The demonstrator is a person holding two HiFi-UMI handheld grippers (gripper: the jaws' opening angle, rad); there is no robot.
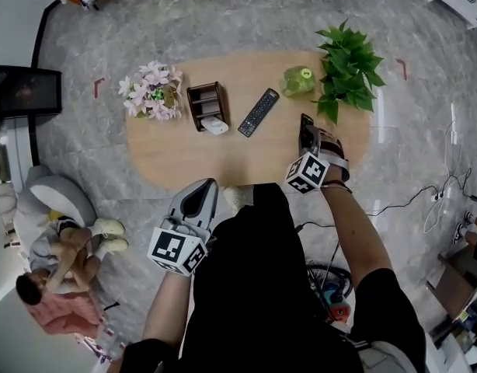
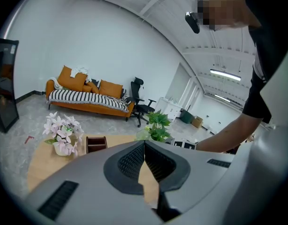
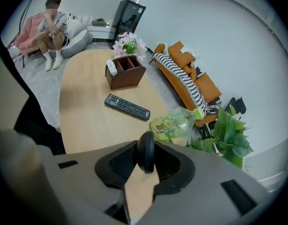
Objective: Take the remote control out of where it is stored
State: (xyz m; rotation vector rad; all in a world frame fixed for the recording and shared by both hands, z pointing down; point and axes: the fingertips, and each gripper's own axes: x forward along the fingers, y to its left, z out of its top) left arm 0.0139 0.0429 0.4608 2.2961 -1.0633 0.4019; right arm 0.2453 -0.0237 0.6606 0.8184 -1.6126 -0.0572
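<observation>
On my right gripper (image 3: 145, 148) the jaws pinch a slim black remote control (image 3: 145, 157), clear of the brown wooden organiser (image 3: 125, 74), so probably already out. My left gripper (image 2: 145, 146), unneeded, has its jaws pressed together.

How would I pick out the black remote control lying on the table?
Start at the oval light-wood table. Near its middle, between the dark brown wooden organiser box and the green plastic pouch, lies the long black remote control. Only it lies flat on the bare top: a slim bar covered in buttons.
</observation>
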